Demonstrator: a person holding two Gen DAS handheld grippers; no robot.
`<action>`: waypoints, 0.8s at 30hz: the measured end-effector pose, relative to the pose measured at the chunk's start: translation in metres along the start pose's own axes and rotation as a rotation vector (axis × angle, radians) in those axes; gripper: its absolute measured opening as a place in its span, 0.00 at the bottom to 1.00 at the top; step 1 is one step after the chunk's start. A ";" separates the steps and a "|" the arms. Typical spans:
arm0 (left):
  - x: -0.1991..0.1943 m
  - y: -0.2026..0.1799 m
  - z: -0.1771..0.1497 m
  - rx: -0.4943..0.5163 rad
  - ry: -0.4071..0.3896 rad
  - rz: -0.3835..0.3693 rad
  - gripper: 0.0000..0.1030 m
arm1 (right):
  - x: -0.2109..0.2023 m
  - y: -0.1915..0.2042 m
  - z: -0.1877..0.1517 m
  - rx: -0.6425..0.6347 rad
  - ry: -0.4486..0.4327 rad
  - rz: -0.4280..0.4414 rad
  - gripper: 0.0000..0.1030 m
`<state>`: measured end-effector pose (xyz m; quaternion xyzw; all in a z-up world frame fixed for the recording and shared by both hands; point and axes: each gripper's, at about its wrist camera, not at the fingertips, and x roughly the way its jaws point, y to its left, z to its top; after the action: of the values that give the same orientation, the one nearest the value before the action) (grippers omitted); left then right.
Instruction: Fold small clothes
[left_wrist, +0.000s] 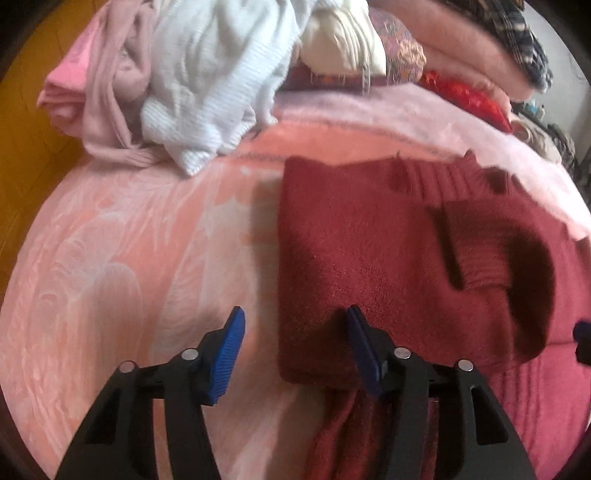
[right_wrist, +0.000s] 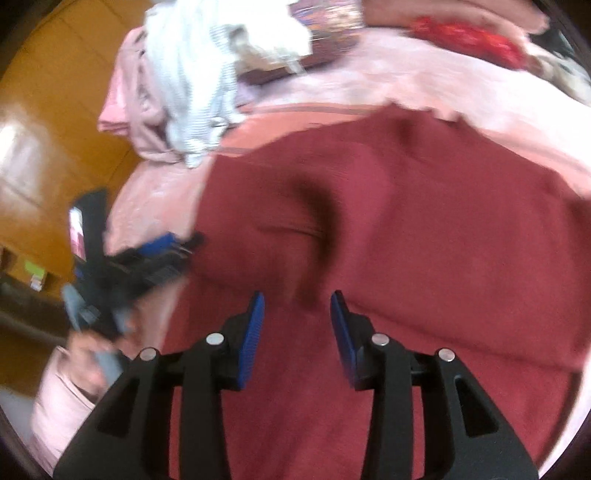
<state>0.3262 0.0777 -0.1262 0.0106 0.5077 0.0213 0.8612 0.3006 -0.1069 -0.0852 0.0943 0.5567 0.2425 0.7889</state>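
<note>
A dark red knitted sweater (left_wrist: 388, 251) lies partly folded on the bed (left_wrist: 129, 258), on its pink patterned blanket; taking the sweater as the landmark, a heap of unfolded clothes, among them a white knit (left_wrist: 207, 85) over a pale pink garment (left_wrist: 107, 92), sits beyond its far left corner. In the left wrist view the sweater shows a straight left edge, a ribbed collar at its far side and a ribbed cuff folded across its right half, while a loose length of the same red knit trails off its near edge under the tongs. The left tongs (left_wrist: 291, 350) stand fairly wide with nothing between the pads, hanging over the sweater's near left corner, one finger above the blanket and the other above the knit. The right tongs (right_wrist: 297, 339) stand about half parted and empty too, above the middle of the sweater; that view is blurred, so fine creases cannot be read. The step in hand looks like the gap between two folds, both grips being free. The next move probably calls for taking hold of the near edge or the trailing part and carrying it toward the collar, keeping the layers squared so the fold does not skew.
</note>
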 end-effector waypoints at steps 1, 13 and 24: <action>0.004 0.001 -0.001 -0.001 0.007 -0.003 0.56 | 0.007 0.007 0.006 -0.010 0.006 -0.002 0.41; 0.021 0.005 0.000 0.014 0.028 -0.035 0.58 | 0.091 0.040 0.048 -0.072 0.087 -0.257 0.58; 0.023 0.006 -0.001 -0.019 0.027 -0.031 0.61 | 0.036 0.000 0.036 0.027 -0.037 -0.139 0.08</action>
<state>0.3361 0.0845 -0.1466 -0.0057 0.5191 0.0128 0.8546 0.3431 -0.0852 -0.1027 0.0706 0.5504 0.1775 0.8128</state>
